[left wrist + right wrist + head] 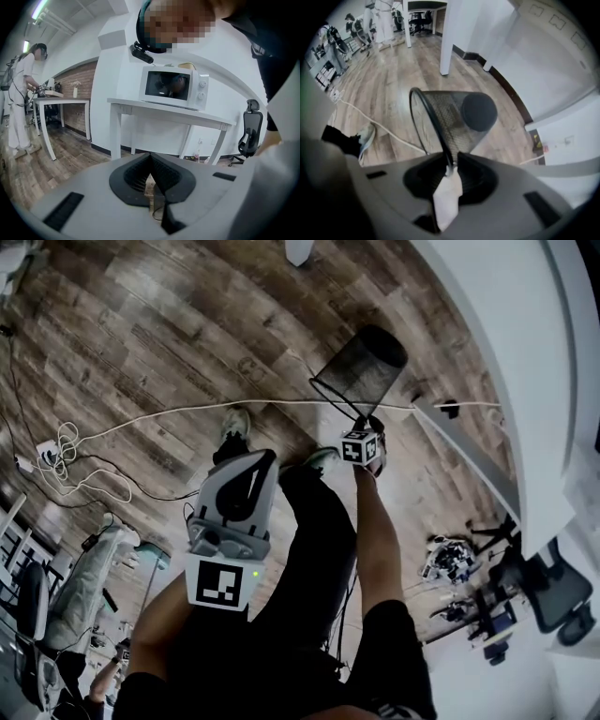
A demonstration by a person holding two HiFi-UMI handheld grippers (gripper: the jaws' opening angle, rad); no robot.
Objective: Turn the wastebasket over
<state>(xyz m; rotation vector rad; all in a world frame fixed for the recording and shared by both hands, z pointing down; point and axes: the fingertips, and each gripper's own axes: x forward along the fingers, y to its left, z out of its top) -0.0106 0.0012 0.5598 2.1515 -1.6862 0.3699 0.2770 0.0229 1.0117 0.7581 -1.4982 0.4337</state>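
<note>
Head view: shows the black mesh wastebasket (pixel 361 367) at one o'clock, tipped over on the wood floor (pixel 141 324), with its open rim toward the right gripper (pixel 362 427). Hides that gripper's jaws behind its marker cube (pixel 359 449), so gives no reading of the grip. Places the left gripper (pixel 251 482) near centre, well apart from the wastebasket. Catches a white cable (pixel 187 415) running across the floor from nine to three o'clock.

Left gripper view: finds the left gripper (pixel 152 172) pressed together, nothing between the jaws. Looks past them to a microwave (pixel 173 86) on a white table (pixel 140 105) at twelve o'clock. Shows only part of an office chair (pixel 251 131) at three o'clock.

Right gripper view: finds the right gripper (pixel 450 165) pinching the wire rim of the wastebasket (pixel 450 117), mesh wall leaning away toward twelve o'clock. Cannot tell whether its far end touches the floor. Shows a pale scrap (pixel 447 197) between the jaws at six o'clock, too blurred to name.
</note>
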